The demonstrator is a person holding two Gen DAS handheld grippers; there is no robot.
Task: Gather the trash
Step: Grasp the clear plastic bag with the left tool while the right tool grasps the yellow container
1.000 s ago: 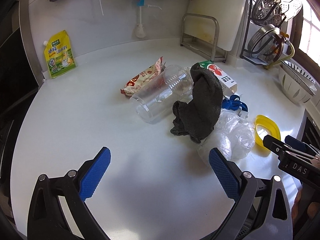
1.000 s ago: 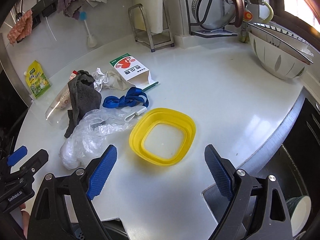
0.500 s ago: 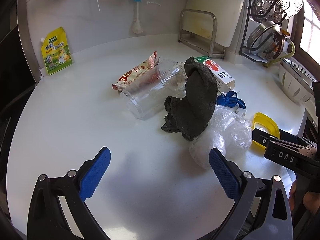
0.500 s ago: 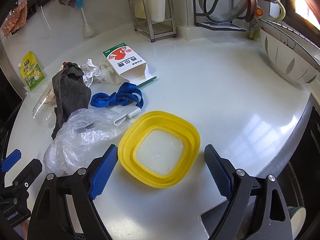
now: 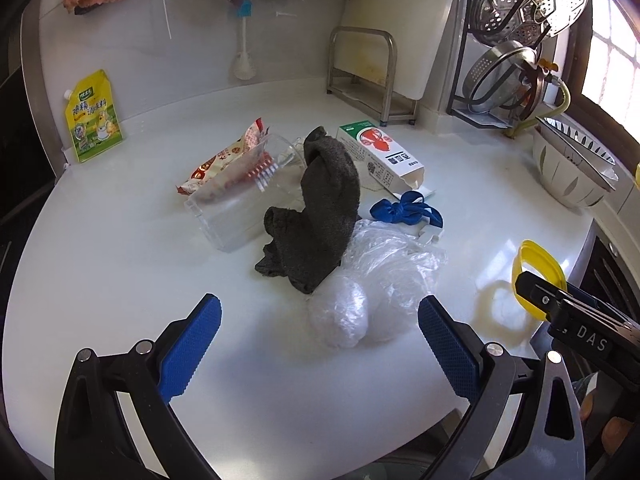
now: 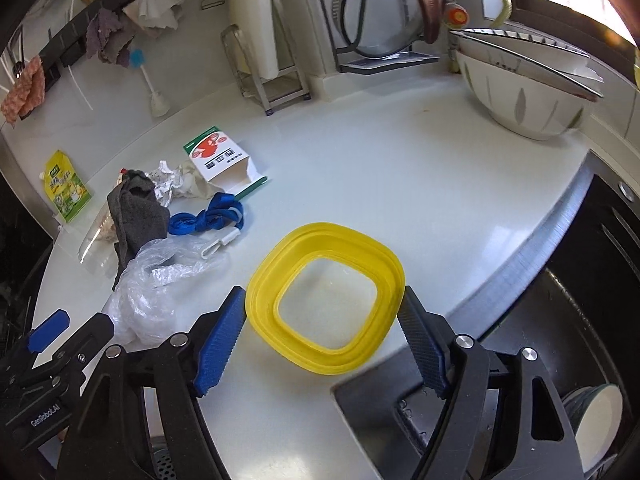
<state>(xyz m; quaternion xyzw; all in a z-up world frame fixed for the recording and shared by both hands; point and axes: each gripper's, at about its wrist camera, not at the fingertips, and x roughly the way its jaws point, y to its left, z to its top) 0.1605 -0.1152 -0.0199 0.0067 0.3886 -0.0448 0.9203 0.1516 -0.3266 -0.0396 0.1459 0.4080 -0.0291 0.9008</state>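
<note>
Yellow ring [image 6: 326, 300] sits clamped in the closing right gripper [image 6: 324, 334], half hidden in the left view, while the left gripper [image 5: 318, 348] gapes empty near a plastic bag [image 5: 376, 280].

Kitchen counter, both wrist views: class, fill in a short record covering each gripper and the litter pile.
left gripper: open, empty, clear plastic bag just ahead
right gripper: jaws have just been closing; pads against the yellow square ring, which looks lifted off the counter
pile: dark cloth draped over clear tumbler; milk carton; snack wrapper; blue strap
</note>
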